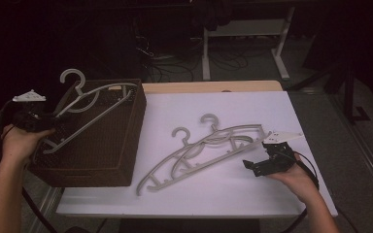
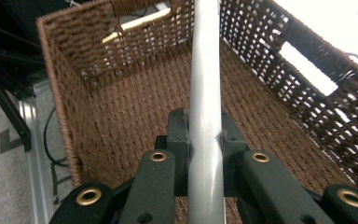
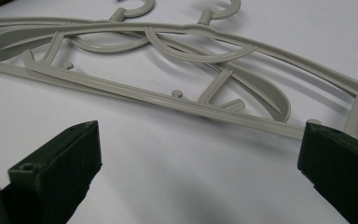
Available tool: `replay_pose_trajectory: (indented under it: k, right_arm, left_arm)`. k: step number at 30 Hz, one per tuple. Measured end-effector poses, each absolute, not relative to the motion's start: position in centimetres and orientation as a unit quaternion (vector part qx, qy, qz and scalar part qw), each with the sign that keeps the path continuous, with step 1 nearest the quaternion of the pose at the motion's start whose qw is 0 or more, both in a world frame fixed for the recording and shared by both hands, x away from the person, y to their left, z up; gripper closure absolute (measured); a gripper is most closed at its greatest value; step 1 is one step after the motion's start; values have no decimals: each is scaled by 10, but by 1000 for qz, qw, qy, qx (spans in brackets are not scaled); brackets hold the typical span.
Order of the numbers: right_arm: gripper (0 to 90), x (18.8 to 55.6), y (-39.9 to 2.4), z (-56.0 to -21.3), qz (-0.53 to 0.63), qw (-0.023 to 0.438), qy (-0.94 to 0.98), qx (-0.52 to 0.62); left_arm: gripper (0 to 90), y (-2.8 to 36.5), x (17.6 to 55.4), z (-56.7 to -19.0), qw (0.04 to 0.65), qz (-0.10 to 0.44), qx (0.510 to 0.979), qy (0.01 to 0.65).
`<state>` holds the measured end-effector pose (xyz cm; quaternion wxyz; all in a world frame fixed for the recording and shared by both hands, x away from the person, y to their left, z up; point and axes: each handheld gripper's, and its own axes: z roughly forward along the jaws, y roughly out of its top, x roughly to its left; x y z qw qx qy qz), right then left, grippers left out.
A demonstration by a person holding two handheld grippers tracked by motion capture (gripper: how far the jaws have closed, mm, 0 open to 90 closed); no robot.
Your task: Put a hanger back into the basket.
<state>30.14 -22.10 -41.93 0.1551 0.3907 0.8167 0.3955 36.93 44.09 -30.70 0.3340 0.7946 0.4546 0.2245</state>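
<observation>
A grey plastic hanger (image 1: 90,109) slants over the brown wicker basket (image 1: 107,162), its hook past the basket's far rim. My left gripper (image 1: 41,124) is shut on one end of that hanger; in the left gripper view its grey bar (image 2: 205,93) runs up between the black jaws over the basket's inside. Two more grey hangers (image 1: 199,150) lie overlapped on the white table. My right gripper (image 1: 260,165) rests beside their right end, open, with the hangers' bars (image 3: 168,100) just beyond its fingertips (image 3: 70,149).
The basket stands at the table's left edge, partly overhanging it. The white table top (image 1: 233,194) stretches in front of and behind the two hangers. A table frame and cables sit on the dark floor behind.
</observation>
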Motion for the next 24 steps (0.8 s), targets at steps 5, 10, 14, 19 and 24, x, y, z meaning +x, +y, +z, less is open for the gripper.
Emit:
replay_pose_trajectory:
  k: [5, 10, 14, 19, 24]
  right_arm:
    - [0, 301, -221, -419, 397, 156, 817, 389]
    - [0, 301, -222, -419, 399, 155, 816, 388]
    - [0, 301, -221, -418, 399, 156, 817, 386]
    - [0, 301, -221, -416, 400, 157, 817, 385]
    - [0, 300, -221, -414, 401, 160, 816, 384]
  left_arm:
    - [794, 436, 378, -326, 320, 209, 798, 466]
    - [790, 435, 381, -343, 304, 192, 802, 477]
    - [766, 440, 381, -351, 312, 175, 795, 490]
    - [593, 444, 377, -348, 314, 190, 781, 505]
    - [466, 443, 373, -342, 348, 189, 776, 491]
